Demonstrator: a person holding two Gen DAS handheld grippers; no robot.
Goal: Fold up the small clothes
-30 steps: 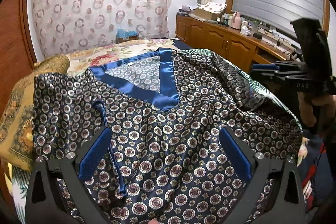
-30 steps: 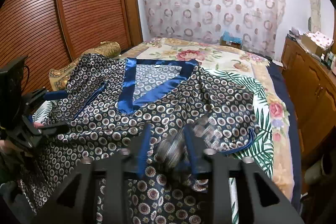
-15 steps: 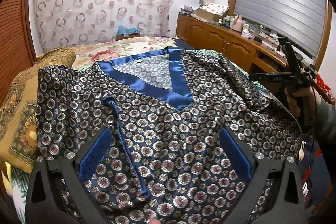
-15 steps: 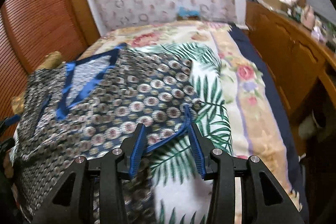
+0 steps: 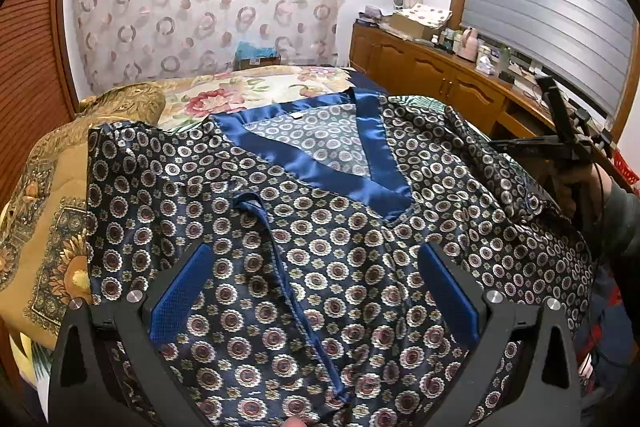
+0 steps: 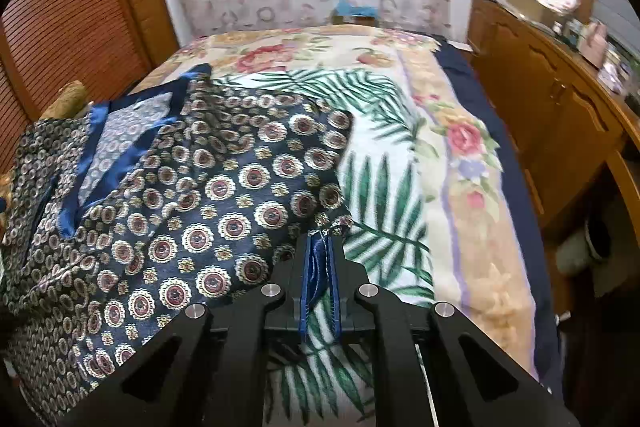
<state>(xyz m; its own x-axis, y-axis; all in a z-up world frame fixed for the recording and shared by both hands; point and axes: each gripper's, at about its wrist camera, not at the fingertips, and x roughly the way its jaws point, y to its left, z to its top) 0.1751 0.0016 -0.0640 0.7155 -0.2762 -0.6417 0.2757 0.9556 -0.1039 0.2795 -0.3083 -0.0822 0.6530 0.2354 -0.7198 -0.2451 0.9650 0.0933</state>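
The left gripper (image 5: 314,281) is spread wide, its two blue-padded fingers (image 5: 180,293) far apart and pointing forward and slightly down, with nothing pinched between them. The right gripper (image 6: 321,239) is closed tight, its blue pads (image 6: 307,275) pressed together on a thin fold of blue cloth, tips angled down. In the left wrist view the right gripper shows at the far right edge, held up by the person's hand (image 5: 576,187).

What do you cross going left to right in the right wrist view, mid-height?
Reddish-brown slatted wooden door → navy satin top with medallion print → floral and palm-leaf bed blanket → brown wooden cabinet run.
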